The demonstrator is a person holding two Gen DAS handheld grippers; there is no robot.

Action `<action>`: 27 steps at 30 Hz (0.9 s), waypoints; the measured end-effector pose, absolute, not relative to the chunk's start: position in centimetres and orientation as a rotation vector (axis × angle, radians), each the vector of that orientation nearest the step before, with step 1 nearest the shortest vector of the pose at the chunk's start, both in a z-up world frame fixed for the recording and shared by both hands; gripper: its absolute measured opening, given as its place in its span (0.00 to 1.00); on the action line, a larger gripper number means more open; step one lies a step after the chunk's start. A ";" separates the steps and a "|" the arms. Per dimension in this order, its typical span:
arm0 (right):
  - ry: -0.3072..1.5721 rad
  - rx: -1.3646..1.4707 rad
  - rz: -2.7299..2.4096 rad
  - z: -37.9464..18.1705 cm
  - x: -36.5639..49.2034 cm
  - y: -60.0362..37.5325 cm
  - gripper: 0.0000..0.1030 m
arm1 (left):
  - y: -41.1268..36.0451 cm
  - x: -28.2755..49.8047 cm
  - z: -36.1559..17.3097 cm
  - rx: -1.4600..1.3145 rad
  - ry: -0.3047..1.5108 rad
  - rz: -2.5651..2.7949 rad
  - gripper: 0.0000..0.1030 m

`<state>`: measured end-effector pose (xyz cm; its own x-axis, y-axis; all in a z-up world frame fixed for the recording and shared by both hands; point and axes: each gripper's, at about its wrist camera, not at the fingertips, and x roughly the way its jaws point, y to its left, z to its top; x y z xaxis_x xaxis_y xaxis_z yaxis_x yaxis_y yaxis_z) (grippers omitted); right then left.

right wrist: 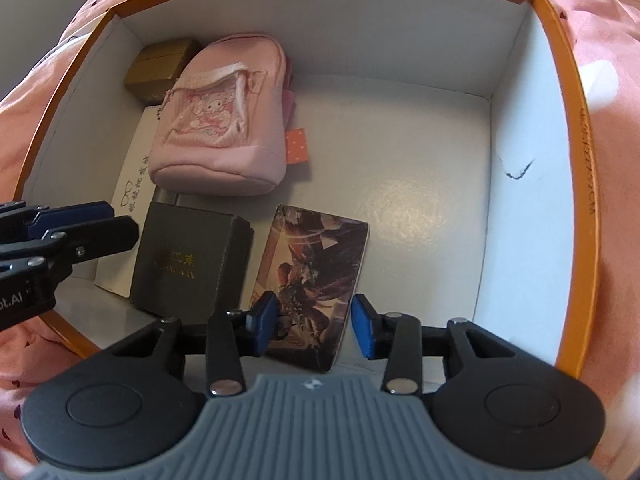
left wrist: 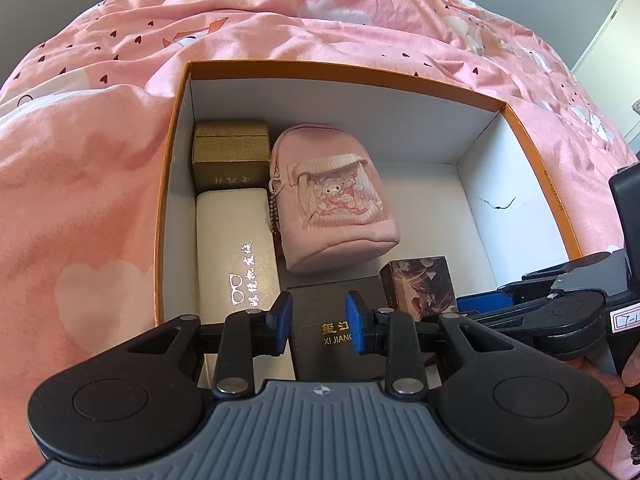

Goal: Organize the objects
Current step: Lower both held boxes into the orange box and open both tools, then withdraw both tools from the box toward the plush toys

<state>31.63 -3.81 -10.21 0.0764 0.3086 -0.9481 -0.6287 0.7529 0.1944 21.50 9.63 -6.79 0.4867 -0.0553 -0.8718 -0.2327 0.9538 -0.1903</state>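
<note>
An orange-rimmed white box [left wrist: 476, 192] [right wrist: 516, 92] lies on a pink bed. Inside it are a gold box [left wrist: 230, 156] [right wrist: 160, 66], a white glasses case [left wrist: 236, 248] [right wrist: 132, 184], a pink mini backpack [left wrist: 336, 200] [right wrist: 224, 120], a dark box with gold lettering [left wrist: 320, 312] [right wrist: 188, 260] and a picture-printed card box [left wrist: 420, 284] [right wrist: 316, 276]. My left gripper [left wrist: 319, 326] is open, its jaws astride the dark box. My right gripper [right wrist: 314, 322] is open, its jaws astride the near end of the card box. Neither pair of pads visibly presses its box.
The pink heart-print bedding [left wrist: 100, 200] [right wrist: 616, 120] surrounds the box on all sides. The box's right half has a bare white floor [right wrist: 400, 160]. Its right wall has a small tear [right wrist: 518, 170]. A white wall or door [left wrist: 612, 28] stands at the far right.
</note>
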 end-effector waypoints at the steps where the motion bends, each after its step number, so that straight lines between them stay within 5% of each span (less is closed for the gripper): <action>1: 1.317 -0.303 0.725 -10.2 31.6 -3.7 0.39 | 9.7 21.5 -6.8 -0.305 1.062 0.109 0.33; 6: 1.306 -0.328 0.774 -10.2 31.6 -3.2 0.31 | 9.7 21.5 -6.9 -0.304 1.061 0.112 0.33; 17: 1.296 -0.310 0.751 -10.3 31.6 -3.5 0.33 | 9.1 21.2 -6.3 -0.299 1.027 0.106 0.35; 27: 0.940 -0.349 0.703 -4.6 26.7 -4.9 0.41 | 7.3 18.9 -3.0 -0.312 0.885 0.024 0.46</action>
